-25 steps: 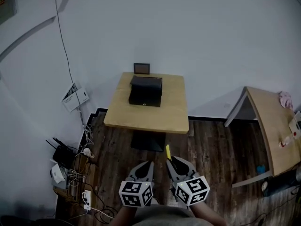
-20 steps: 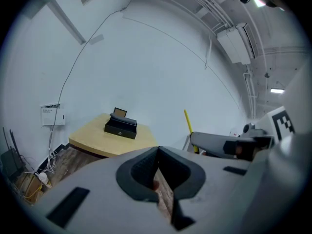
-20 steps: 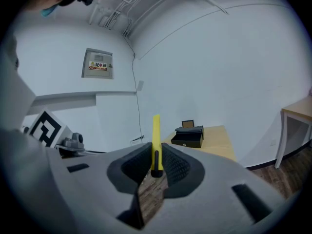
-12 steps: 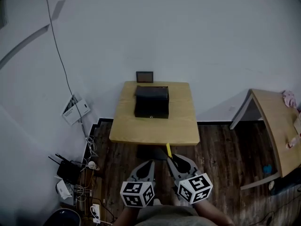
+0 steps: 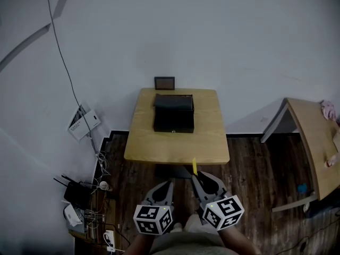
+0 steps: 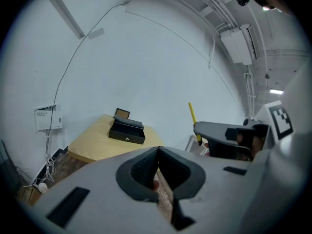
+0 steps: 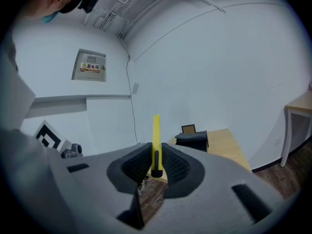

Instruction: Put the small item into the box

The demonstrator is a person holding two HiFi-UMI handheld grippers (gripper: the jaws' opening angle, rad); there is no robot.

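White wall (image 5: 223, 36) fills the upper frame; below it a small wooden table (image 5: 154, 142) stands at centre on dark plank floor (image 5: 249, 158), with the black box (image 5: 173, 120) on its far half. At bottom centre the right gripper (image 5: 197, 177) pinches a slim yellow item (image 5: 194, 166) upright, well apart from the box. Just left of it, the left gripper (image 5: 166, 187) has its jaws pressed together, with nothing between them.

We can read one sign only: a yellow label (image 7: 92, 67) on the grey wall panel (image 7: 88, 56) in the right gripper view, seemingly 配电箱 beside a warning triangle. The print on the wall leaflet (image 5: 83, 122) is too small for us to read.
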